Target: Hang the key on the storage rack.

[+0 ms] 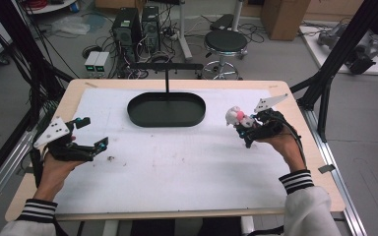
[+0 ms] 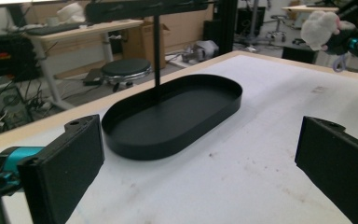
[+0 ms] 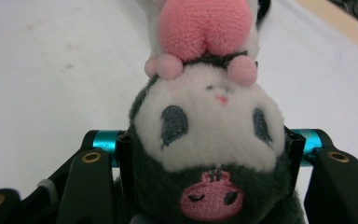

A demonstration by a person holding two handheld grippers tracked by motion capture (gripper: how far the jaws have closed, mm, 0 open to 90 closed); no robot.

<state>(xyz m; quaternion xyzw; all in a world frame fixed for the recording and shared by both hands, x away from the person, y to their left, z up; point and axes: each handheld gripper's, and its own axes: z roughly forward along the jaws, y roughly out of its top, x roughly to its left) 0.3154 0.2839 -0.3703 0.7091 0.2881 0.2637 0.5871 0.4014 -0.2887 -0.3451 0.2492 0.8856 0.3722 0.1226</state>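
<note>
A small plush toy (image 1: 237, 117), white-faced with a black hood and pink parts, is clamped in my right gripper (image 1: 246, 129) above the right side of the table. In the right gripper view the plush toy (image 3: 209, 135) hangs upside down between the two black jaws, which press on its dark head. In the left gripper view the plush toy (image 2: 320, 29) shows far off at the upper right. My left gripper (image 1: 92, 133) hovers over the table's left side with its jaws wide apart and nothing between them. A black oval tray (image 1: 139, 116) with an upright post lies at the back centre.
A white mat (image 1: 177, 167) covers the wooden table. The black oval tray (image 2: 135, 140) lies just ahead of the left gripper (image 2: 205, 163). A stool, computer towers and cables stand on the floor beyond the table. Black frame bars rise at both sides.
</note>
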